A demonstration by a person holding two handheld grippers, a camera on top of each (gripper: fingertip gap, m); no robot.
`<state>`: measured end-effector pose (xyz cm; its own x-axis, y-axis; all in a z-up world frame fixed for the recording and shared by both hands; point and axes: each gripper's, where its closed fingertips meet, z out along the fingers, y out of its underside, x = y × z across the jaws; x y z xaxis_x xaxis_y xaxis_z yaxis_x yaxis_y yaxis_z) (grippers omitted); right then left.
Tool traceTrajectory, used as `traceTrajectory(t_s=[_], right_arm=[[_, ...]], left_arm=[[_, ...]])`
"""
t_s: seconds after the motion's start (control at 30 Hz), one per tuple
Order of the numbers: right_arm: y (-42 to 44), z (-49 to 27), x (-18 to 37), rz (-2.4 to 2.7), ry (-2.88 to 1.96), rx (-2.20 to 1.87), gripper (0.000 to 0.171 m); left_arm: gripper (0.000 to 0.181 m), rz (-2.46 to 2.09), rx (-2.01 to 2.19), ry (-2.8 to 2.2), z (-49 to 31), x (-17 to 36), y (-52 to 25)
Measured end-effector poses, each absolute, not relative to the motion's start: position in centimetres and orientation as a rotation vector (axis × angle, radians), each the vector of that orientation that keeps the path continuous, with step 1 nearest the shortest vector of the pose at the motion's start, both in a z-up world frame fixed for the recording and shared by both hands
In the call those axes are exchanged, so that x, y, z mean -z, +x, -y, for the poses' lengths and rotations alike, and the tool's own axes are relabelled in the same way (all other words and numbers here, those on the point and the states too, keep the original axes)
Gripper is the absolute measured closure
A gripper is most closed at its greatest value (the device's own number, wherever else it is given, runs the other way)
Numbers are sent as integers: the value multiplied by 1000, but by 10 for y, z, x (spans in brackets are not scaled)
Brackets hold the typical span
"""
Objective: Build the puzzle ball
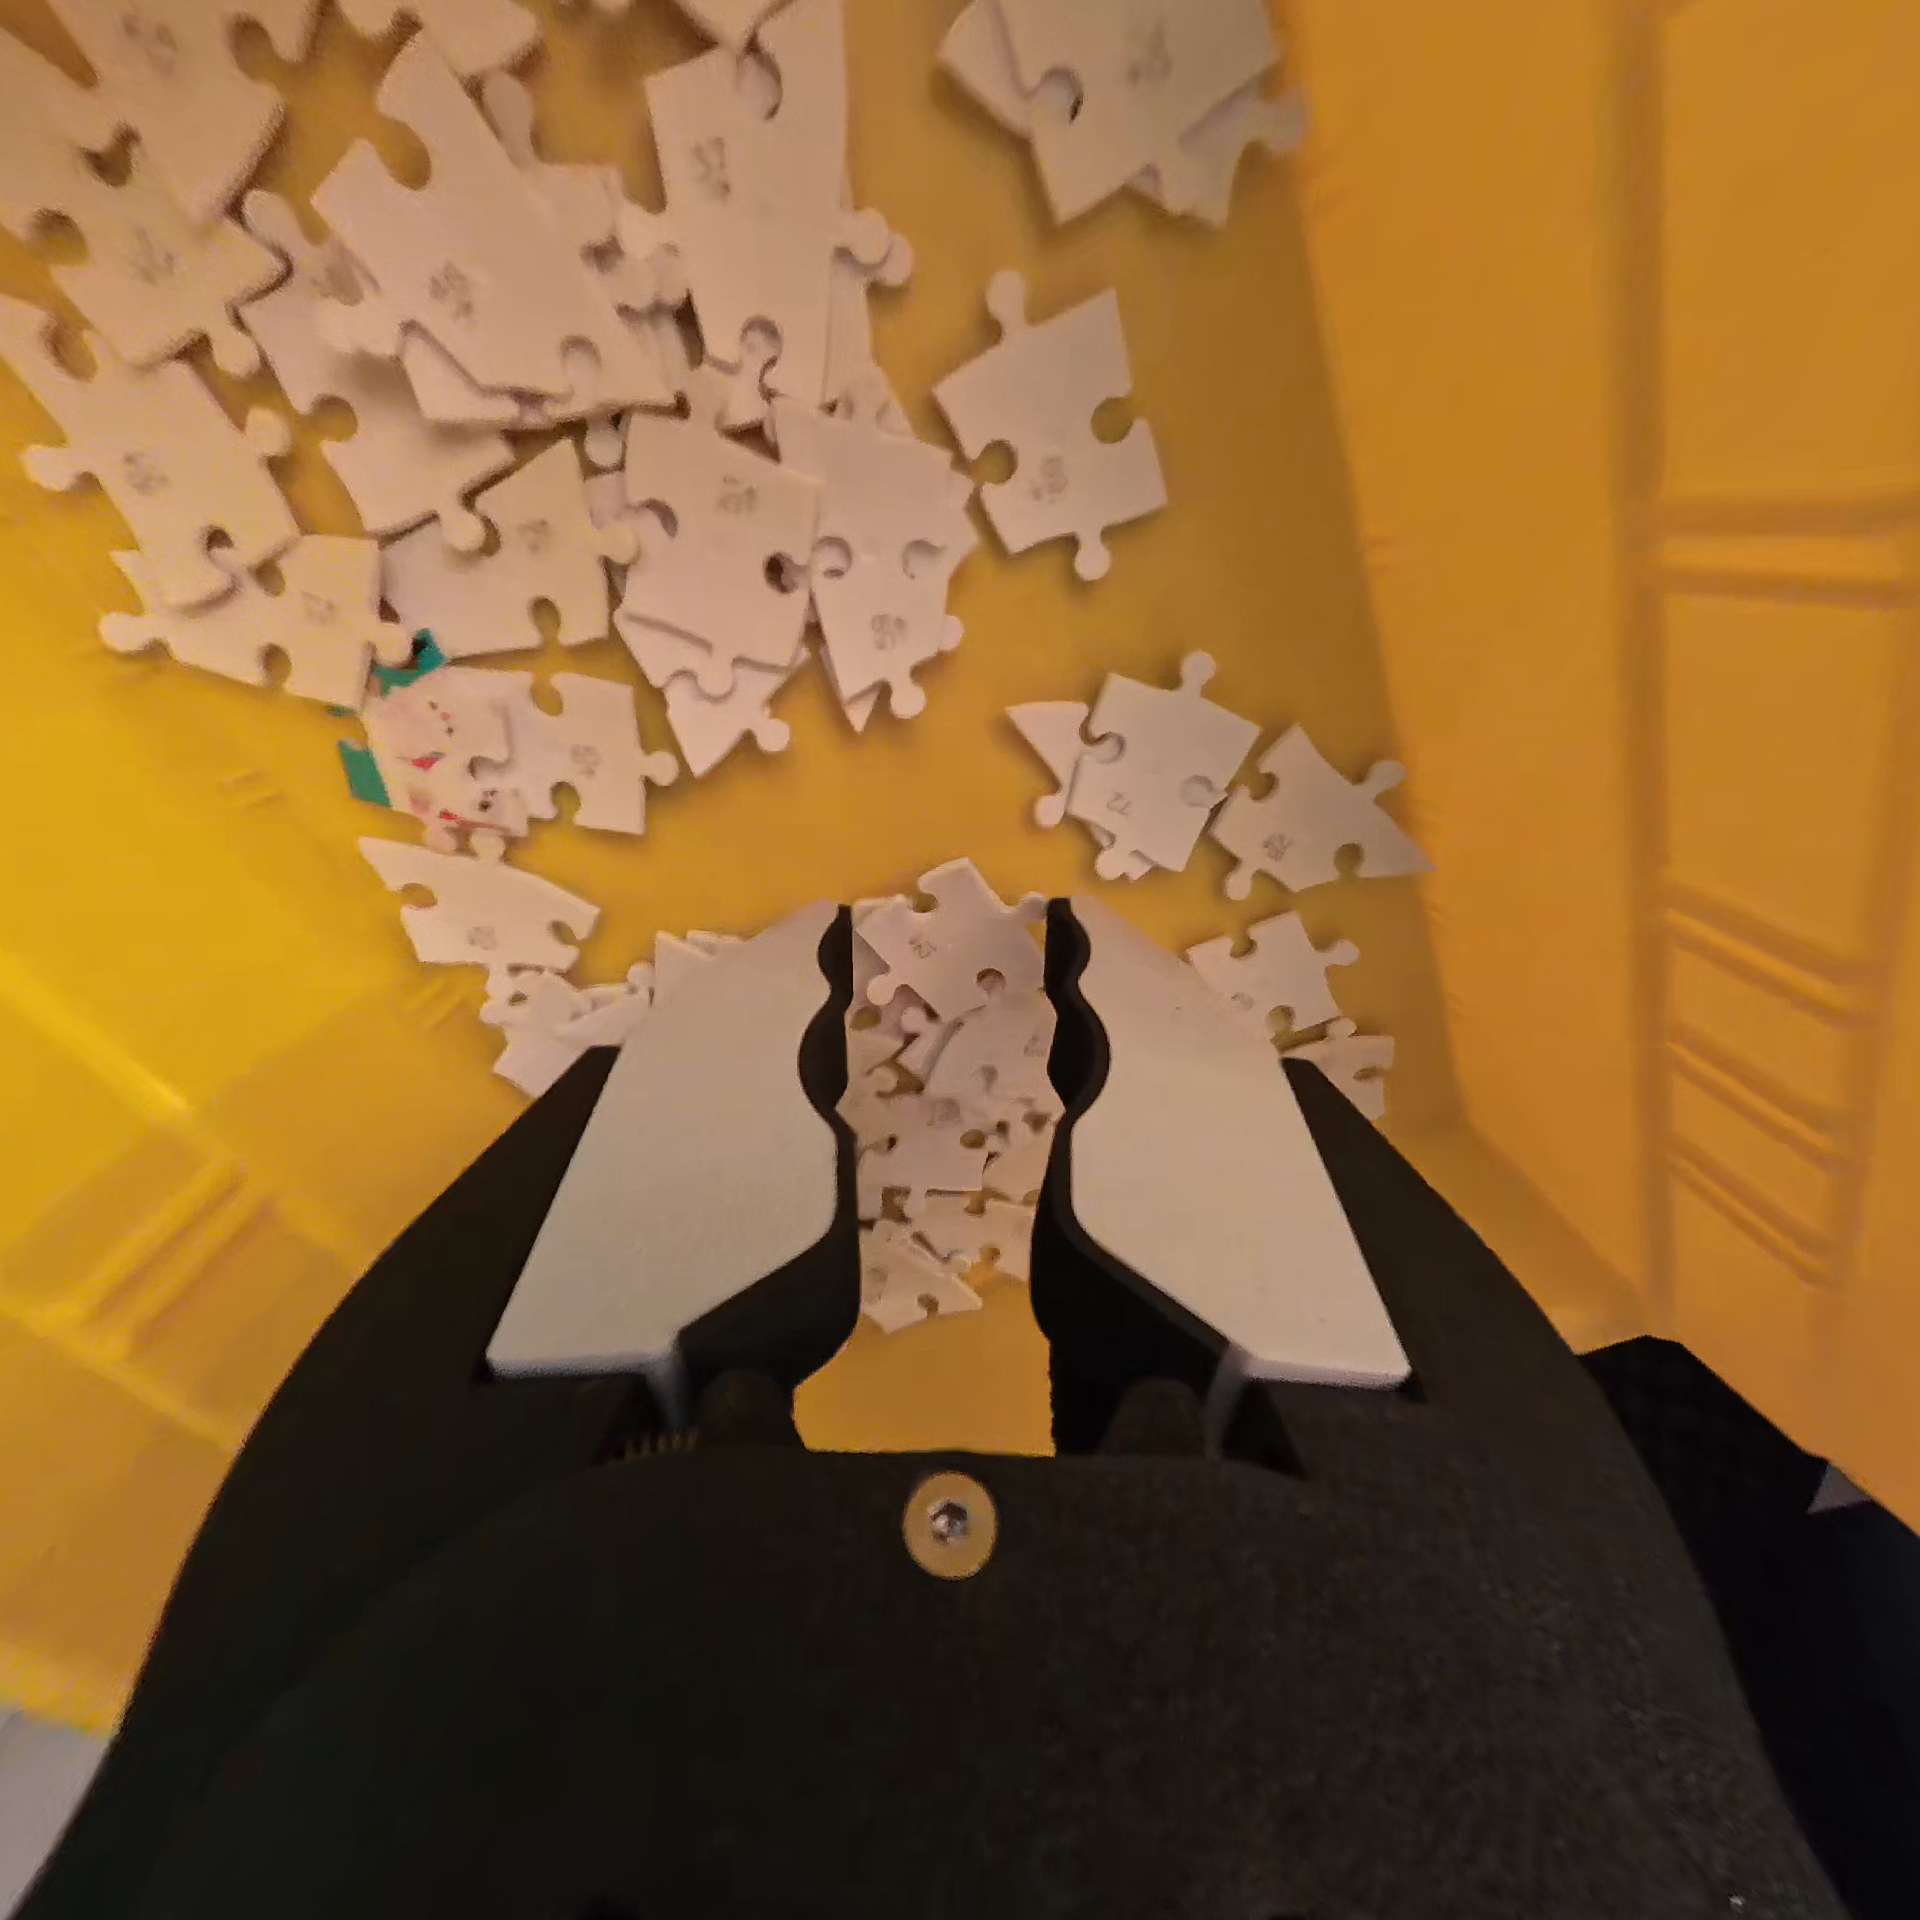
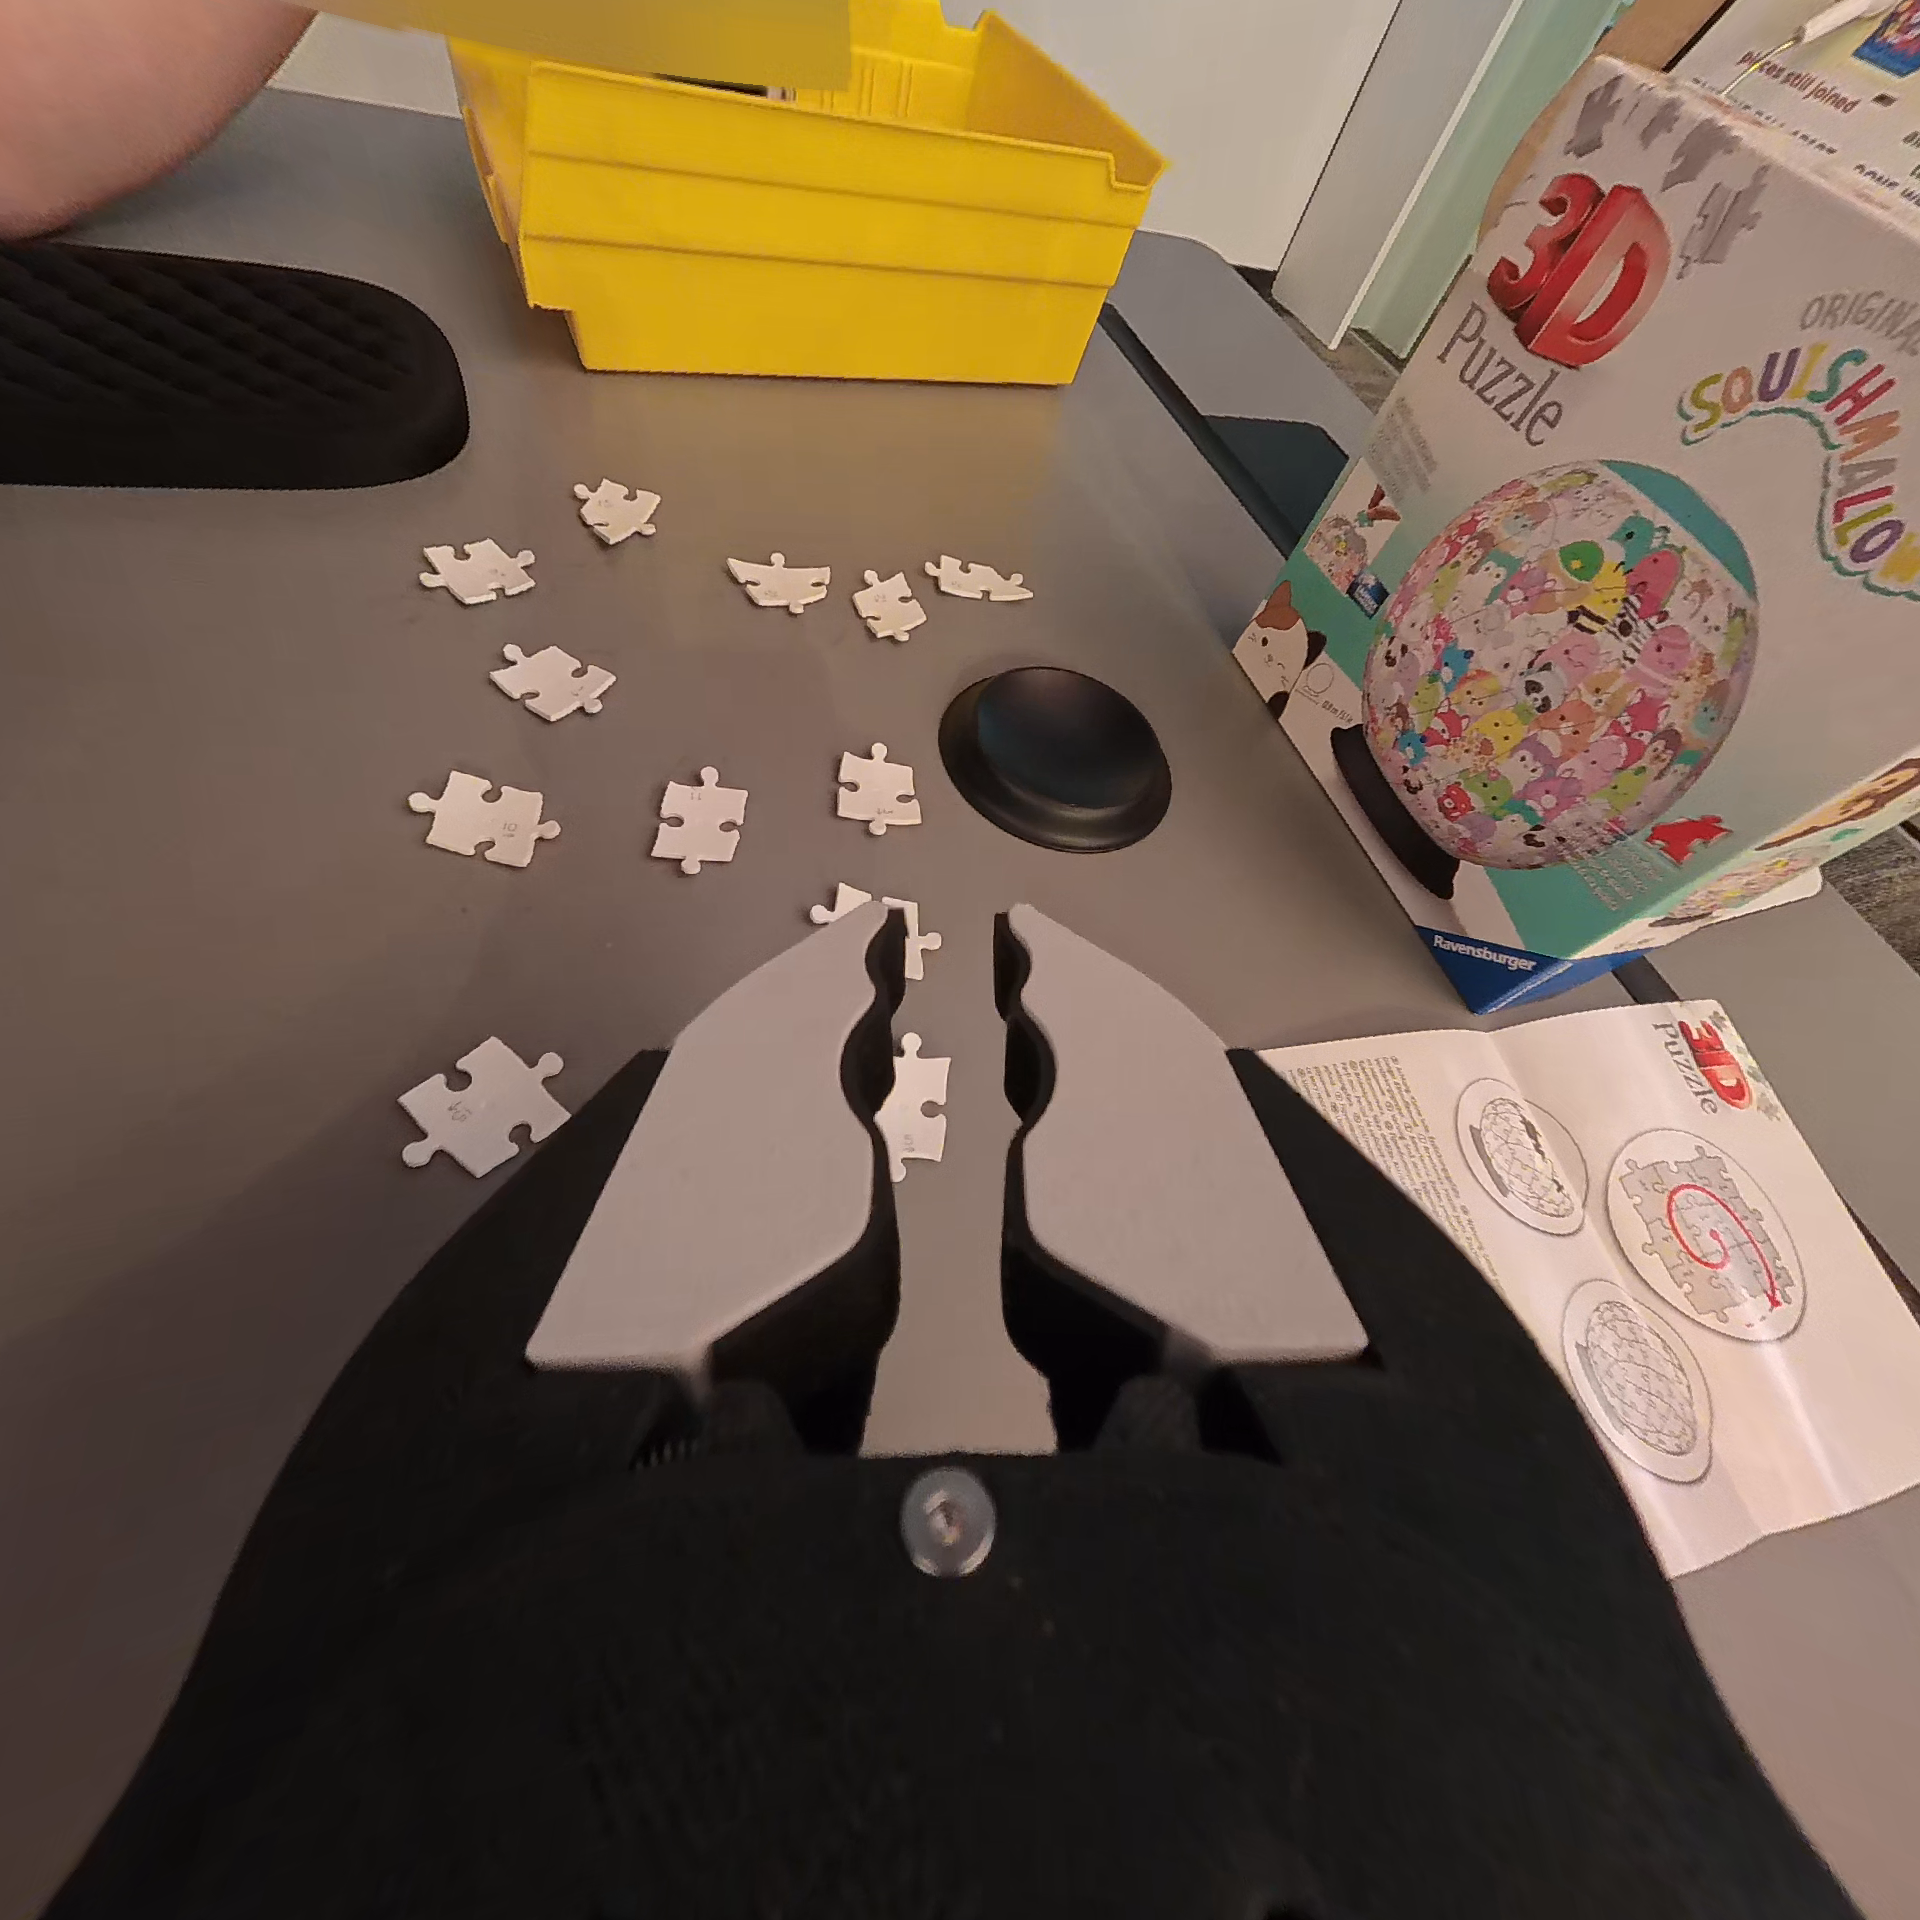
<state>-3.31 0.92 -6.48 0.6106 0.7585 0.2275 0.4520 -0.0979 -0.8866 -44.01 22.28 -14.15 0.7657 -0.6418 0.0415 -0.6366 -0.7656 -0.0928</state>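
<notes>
Nothing is joined yet: white plastic puzzle pieces (image 2: 701,826) lie loose ahead of the spread, empty right claw (image 2: 945,920), while the left claw (image 1: 948,914), also spread and empty, hovers over more in the yellow plastic bin (image 1: 1507,623).

It looks like an office or lab work corner: a plain grey table (image 2: 260,935) with a rounded edge, pale walls and partition panels off at one o'clock. A yellow plastic storage bin (image 2: 821,260) stands at twelve o'clock, a black ridged mat (image 2: 208,364) at ten, and a printed notice (image 2: 1808,94) hangs at two o'clock behind a puzzle box (image 2: 1621,582).
</notes>
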Motion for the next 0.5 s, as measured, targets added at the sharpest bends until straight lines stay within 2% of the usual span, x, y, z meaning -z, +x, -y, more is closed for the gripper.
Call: traceTrajectory(t_s=[0.07,0.1,0.33,0.5], right_arm=[[-33,-9,66,1001,-1742,-342,154],[-32,-9,66,1003,-1743,-340,154],[-32,-10,67,1003,-1746,-340,154],[-32,-10,67,1002,-1745,-339,154]], left_arm=[[133,-1044,155,-2855,-224,137,-434],[133,-1033,163,-2849,-225,133,-436],[138,-830,92,-2813,-236,105,-478],[140,-865,2,-2862,-233,115,-492]])
